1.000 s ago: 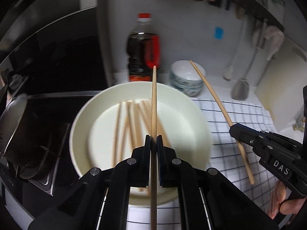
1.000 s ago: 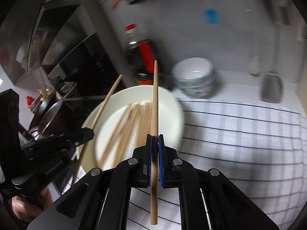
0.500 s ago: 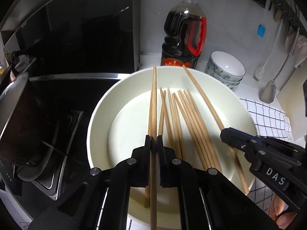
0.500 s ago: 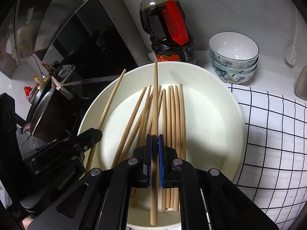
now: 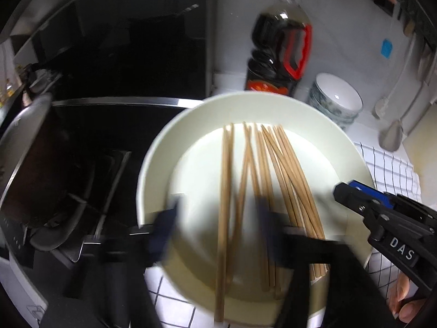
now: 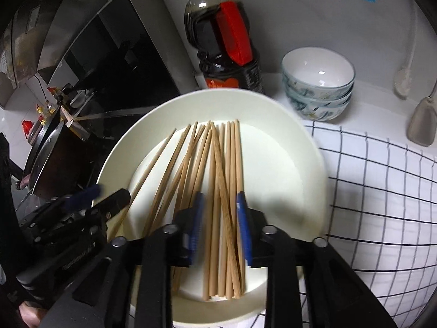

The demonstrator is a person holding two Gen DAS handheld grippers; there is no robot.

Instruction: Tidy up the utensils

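Presently, in the left wrist view, the left gripper (image 5: pixel 215 218) is over the white plate (image 5: pixel 158 164), its jaws opening wide and blurred; wooden chopsticks (image 5: pixel 259 180) lie loose in the plate between and beyond the fingers, none pressed by the pads. The right gripper (image 5: pixel 341 188) shows at the right edge, over the plate rim. A dark sauce bottle (image 5: pixel 278 54) and stacked bowls (image 5: pixel 336 101) stand behind the plate.

In the right wrist view, the right gripper (image 6: pixel 218 218) is also opening, its blue pads (image 6: pixel 241 218) apart with several chopsticks (image 6: pixel 215 180) lying between them, ungripped, on the plate (image 6: pixel 286 169). The left gripper (image 6: pixel 109 194) sits at the plate's left rim. A checked cloth (image 6: pixel 382 191) lies to the right of the plate.
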